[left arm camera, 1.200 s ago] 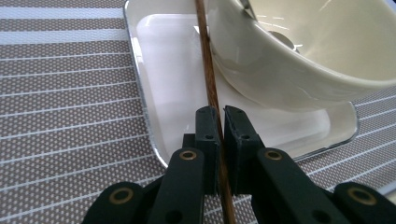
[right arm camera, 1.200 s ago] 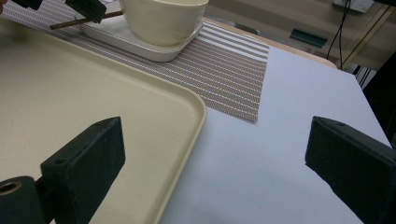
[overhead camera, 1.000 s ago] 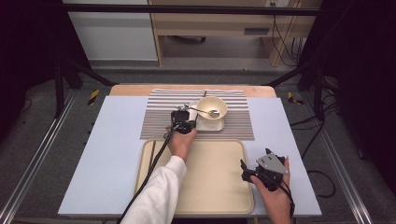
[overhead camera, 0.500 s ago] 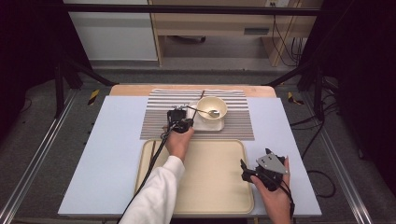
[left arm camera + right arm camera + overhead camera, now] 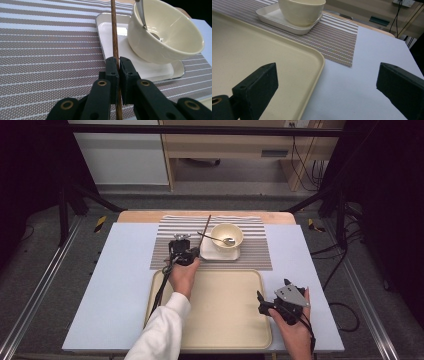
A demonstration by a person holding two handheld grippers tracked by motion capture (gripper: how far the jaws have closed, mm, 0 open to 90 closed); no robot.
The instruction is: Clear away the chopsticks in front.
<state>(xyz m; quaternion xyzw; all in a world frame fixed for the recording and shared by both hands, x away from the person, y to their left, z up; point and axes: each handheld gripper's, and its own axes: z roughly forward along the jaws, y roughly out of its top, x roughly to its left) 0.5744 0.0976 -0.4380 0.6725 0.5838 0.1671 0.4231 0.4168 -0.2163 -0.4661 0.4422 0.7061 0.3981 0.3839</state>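
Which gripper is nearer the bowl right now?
Left. The left gripper sits just beside the bowl on the striped mat, shut on a chopstick. The right gripper hangs open over the tray's near corner.

No text, label, brand, number or sign can be read in any view; all things there carry no readable writing.

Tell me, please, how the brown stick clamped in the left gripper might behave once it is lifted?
The stick looks thin, straight and wooden, so probably stiff and light. The left gripper pinches it at one spot along its length, so it may pivot. Its round shaft would likely roll if set down.
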